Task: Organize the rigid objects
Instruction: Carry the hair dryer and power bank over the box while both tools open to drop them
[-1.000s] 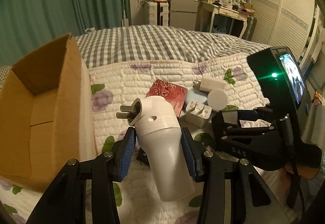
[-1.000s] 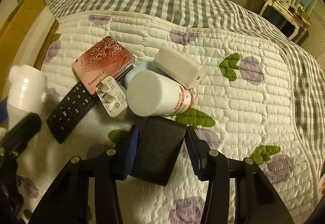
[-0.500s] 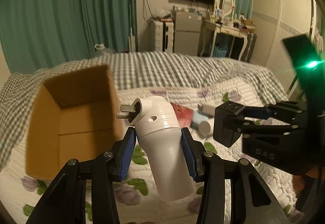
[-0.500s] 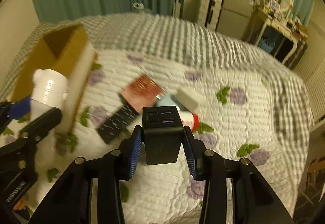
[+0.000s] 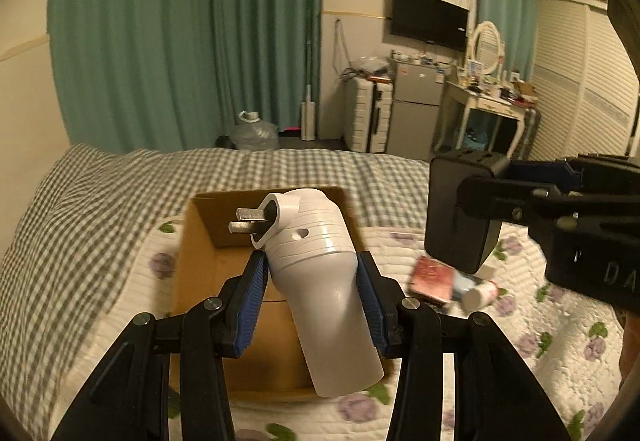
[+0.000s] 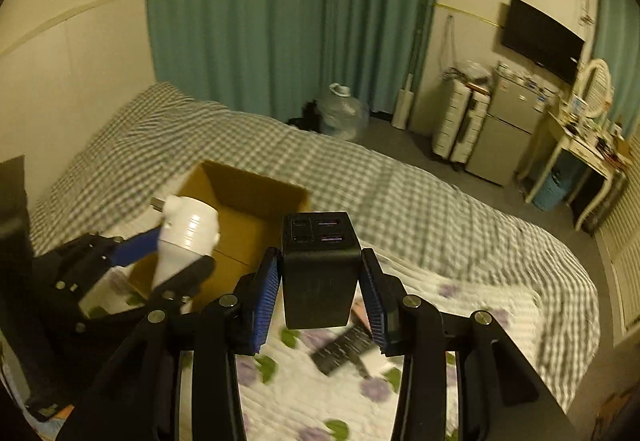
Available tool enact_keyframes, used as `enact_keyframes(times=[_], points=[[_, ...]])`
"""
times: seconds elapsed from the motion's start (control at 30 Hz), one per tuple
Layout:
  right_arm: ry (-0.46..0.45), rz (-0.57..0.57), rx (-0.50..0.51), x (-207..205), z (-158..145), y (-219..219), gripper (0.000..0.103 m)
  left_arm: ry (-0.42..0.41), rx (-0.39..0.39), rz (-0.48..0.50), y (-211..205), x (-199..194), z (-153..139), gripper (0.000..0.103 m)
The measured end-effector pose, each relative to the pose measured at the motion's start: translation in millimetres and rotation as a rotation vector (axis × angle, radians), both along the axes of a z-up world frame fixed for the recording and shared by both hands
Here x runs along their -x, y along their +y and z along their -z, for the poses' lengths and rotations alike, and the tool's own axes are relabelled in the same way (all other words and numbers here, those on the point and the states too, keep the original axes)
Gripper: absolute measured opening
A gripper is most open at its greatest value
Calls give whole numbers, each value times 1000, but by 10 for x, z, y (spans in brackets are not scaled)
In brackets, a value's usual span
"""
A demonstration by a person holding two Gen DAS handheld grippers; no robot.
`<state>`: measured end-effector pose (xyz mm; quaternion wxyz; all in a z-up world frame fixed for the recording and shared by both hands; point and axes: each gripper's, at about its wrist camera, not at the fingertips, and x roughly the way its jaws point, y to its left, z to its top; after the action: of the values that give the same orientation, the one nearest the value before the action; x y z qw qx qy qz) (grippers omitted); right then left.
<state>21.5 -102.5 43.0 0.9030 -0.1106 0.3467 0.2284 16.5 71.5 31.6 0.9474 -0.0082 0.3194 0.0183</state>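
My left gripper is shut on a white plug-in device with two metal prongs, held in the air over the open cardboard box on the bed. It also shows in the right wrist view. My right gripper is shut on a black charger block with ports on its top face, held in the air right of the box. The block also shows in the left wrist view.
On the flowered quilt lie a red patterned case, a white bottle and a black remote. A checked blanket covers the far bed. Green curtains, a small fridge and a dressing table stand behind.
Both grippers have risen high off the quilt with their objects and swung left toward the box. The pile of objects now lies below and to the right.
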Motion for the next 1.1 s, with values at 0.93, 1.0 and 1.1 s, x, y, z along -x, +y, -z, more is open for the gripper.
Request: enact_keyframes(times=[0.93,1.0,1.1], points=[[165,-58,54,-779,1132,928,41,187,-40,-145,532,-415,891,59],[129,-45,33,-742,993,842,66,180,-66,-159,484,-374,834,60],[85,-8,-4,-685,793,604,72,162,-78,-168,392,-308,718,62]])
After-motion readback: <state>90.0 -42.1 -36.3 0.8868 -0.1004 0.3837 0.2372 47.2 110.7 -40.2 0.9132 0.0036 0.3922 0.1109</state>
